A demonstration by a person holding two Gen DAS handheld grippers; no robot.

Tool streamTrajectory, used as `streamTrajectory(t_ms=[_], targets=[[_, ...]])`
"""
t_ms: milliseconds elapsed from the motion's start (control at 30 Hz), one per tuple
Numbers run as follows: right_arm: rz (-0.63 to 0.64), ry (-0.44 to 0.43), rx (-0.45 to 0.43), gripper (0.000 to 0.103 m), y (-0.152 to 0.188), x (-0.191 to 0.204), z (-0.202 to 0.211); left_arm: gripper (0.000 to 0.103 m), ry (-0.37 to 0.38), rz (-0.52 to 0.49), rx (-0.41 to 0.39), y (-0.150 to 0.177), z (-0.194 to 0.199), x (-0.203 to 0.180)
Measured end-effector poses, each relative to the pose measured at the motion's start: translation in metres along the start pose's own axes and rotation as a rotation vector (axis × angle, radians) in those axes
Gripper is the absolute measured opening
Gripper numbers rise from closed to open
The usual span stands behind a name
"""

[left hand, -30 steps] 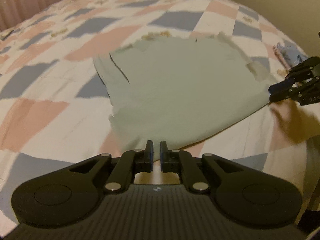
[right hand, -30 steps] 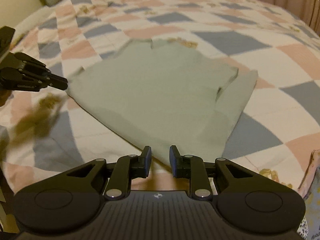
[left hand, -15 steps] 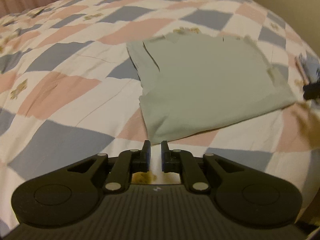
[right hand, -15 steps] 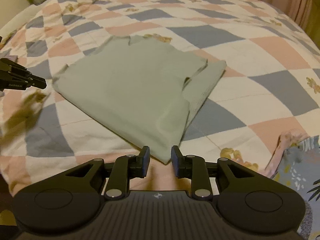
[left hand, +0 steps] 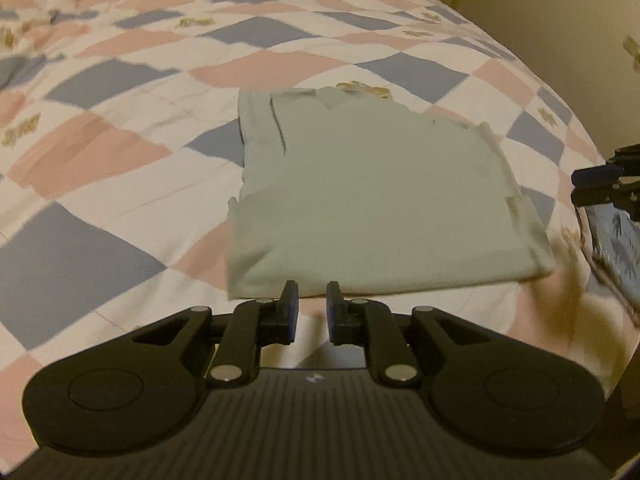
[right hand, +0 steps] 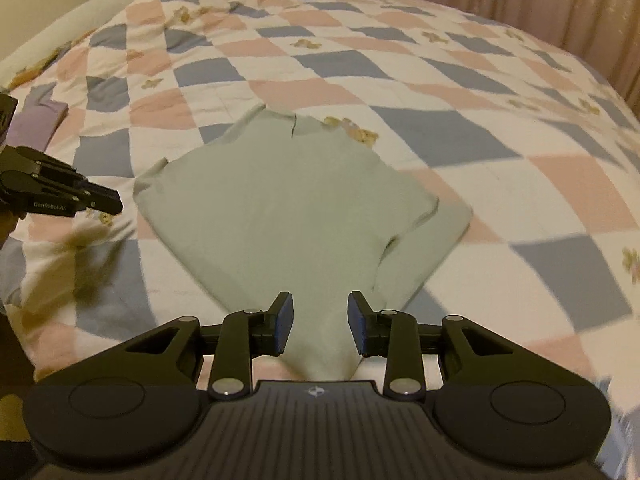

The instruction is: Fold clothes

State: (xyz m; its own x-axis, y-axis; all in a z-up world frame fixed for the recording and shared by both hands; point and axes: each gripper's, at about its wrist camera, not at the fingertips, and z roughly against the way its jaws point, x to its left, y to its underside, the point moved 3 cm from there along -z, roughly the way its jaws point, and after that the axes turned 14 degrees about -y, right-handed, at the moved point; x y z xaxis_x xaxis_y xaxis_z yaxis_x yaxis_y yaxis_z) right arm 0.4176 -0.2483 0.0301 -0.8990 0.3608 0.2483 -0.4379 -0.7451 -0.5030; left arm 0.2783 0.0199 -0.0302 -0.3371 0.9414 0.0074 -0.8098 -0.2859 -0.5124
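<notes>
black tool (right hand: pixel 319 322), blue pads (right hand: pixel 285 322), silver rivets

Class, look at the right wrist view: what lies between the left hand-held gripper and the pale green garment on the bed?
Only bare checked quilt. In the right wrist view the left hand-held gripper hovers beside the green garment, apart from its edge.

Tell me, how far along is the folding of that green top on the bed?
Partly done: the pale green shirt lies flat on the checked quilt with its sides already folded in. In hand: the right gripper, jaws open, straddles the near corner; the left gripper is empty. Left: the final fold, plus a patterned garment waiting.
</notes>
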Motion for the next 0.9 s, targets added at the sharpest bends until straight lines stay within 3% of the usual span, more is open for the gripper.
streamTrajectory(t_ms=[467, 633, 900], targets=[[0.136, -0.061, 0.122, 0.036, -0.087, -0.017, -0.066, 0.015, 0.024, 0.357, 0.116, 0.009, -0.041, 0.041], [0.257, -0.124, 0.171, 0.038, -0.124, -0.024, -0.092, 0.018, 0.048, 0.520, 0.126, 0.018, -0.045, 0.045], [0.481, -0.309, 0.268, 0.045, -0.197, -0.032, -0.156, 0.027, 0.083, 0.759, 0.121, 0.030, -0.050, 0.050]])
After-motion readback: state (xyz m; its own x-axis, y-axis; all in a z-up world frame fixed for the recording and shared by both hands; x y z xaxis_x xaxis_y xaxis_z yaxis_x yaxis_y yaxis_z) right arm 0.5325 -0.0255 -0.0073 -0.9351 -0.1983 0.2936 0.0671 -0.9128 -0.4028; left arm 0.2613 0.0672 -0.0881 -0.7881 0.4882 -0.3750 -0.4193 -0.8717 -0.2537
